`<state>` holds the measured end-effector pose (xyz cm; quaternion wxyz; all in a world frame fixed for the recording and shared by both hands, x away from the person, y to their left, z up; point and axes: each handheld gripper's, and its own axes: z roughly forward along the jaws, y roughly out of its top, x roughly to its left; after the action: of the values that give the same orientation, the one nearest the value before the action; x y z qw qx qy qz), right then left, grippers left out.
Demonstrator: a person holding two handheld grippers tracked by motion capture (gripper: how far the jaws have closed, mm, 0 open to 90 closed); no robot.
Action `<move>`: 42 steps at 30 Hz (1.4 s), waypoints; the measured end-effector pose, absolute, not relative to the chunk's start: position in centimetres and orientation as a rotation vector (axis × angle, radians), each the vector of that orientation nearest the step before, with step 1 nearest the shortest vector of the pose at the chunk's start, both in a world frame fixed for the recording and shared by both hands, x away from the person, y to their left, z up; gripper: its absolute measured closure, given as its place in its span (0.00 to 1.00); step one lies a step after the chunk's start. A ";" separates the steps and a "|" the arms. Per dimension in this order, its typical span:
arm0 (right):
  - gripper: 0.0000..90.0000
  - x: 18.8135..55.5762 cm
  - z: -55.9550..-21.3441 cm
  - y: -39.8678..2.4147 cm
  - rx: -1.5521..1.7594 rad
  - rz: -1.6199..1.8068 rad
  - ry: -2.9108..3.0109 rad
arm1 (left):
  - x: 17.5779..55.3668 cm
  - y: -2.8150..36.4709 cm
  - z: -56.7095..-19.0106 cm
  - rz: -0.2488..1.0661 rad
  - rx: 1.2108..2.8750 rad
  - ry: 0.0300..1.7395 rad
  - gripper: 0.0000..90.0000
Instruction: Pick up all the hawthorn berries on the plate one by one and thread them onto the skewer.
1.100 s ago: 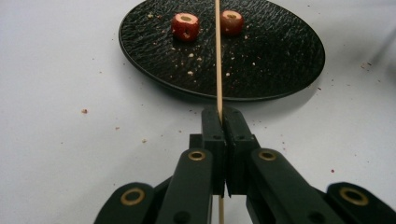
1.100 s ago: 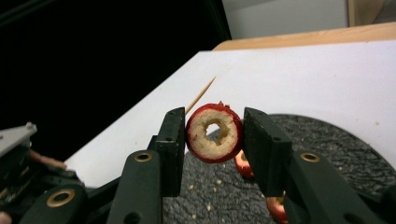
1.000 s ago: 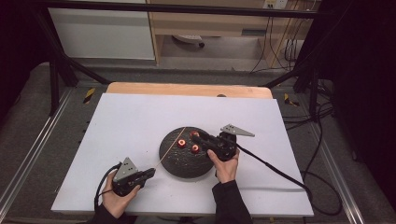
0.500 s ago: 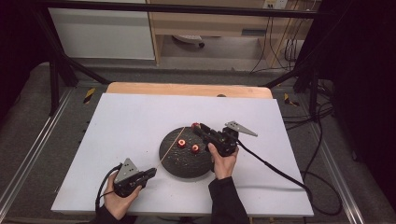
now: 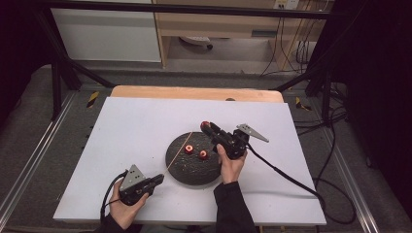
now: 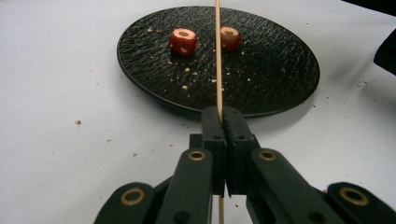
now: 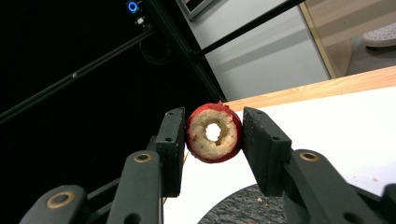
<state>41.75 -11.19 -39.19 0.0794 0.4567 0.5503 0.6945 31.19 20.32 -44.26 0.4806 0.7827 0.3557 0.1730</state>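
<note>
Here, one hand-held gripper (image 6: 223, 122) pinches one skewer (image 6: 217, 56), the other (image 7: 212, 133) clamps one of three fruit rings (image 7: 214, 132).

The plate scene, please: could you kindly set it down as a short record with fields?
Surface: white table top
Plate: round, black, textured, with crumbs
On plate: two red cored fruit pieces, side by side, apart
Left tool: shut on a thin wooden skewer that points out over the plate
Right tool: shut on a third red fruit piece, hole facing the camera, raised above the plate's far edge
Threaded on skewer: nothing visible yet
</note>
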 end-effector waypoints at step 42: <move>0.68 42.1 -40.8 -10.1 1.358 2.128 1.539 | 31.1 18.2 -44.5 0.374 1.896 0.870 0.98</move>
<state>42.09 -10.07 -40.78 0.0924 0.4572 0.5182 0.7169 31.12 18.21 -44.46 0.4892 0.7803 0.3580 0.1541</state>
